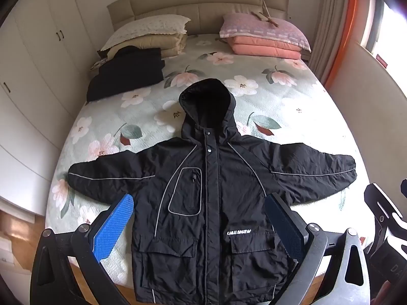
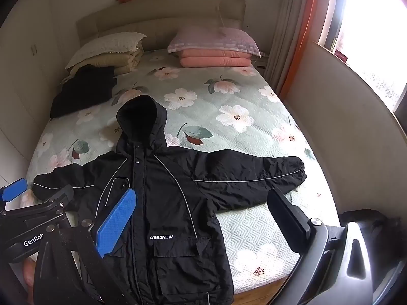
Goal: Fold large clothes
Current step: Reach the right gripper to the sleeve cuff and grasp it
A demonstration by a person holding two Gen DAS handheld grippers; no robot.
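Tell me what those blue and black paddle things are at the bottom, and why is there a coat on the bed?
Those paddles are the fingers of two grabbing tools that a person holds, one in each hand. Each tool carries a small camera, so you get one picture from the left gripper and one from the right gripper. Both are wide open and hold nothing. On the flowery bed a black hooded jacket lies flat with its sleeves spread, waiting to be folded. Farther back are a folded dark garment and stacked pillows.
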